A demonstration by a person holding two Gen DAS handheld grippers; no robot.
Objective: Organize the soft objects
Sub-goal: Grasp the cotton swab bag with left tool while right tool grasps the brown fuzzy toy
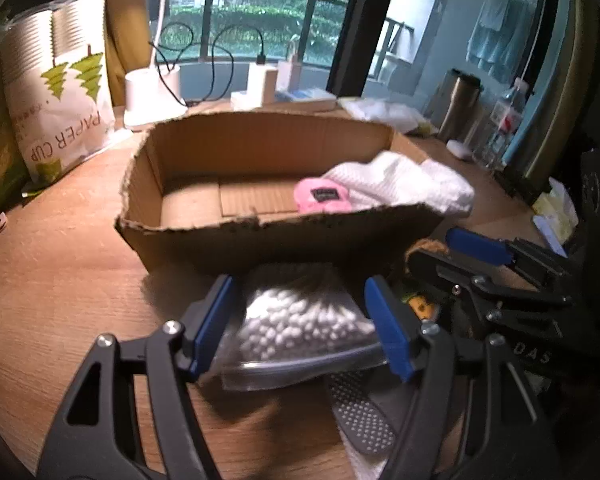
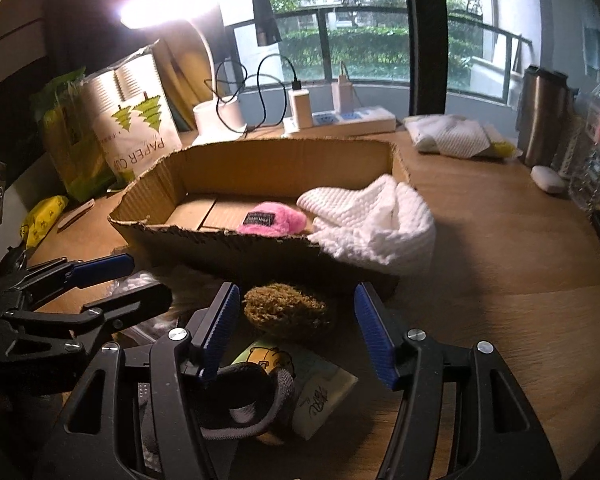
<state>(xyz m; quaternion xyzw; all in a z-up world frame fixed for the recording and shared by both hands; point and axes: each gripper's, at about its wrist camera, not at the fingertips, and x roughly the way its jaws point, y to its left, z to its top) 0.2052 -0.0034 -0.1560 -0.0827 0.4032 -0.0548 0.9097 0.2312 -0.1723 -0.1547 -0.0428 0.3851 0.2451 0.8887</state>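
Two grippers hover over a wooden desk [image 2: 500,280] by a window: left gripper [image 1: 300,320] spread around a swab bag [image 1: 300,320], right gripper [image 2: 296,320] gaping around a sponge [image 2: 286,310]. Box [image 2: 220,240] sits centre-frame.

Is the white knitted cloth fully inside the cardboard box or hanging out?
Hanging out. The white cloth lies partly in the cardboard box beside the pink plush, but drapes over the box's torn front right corner.
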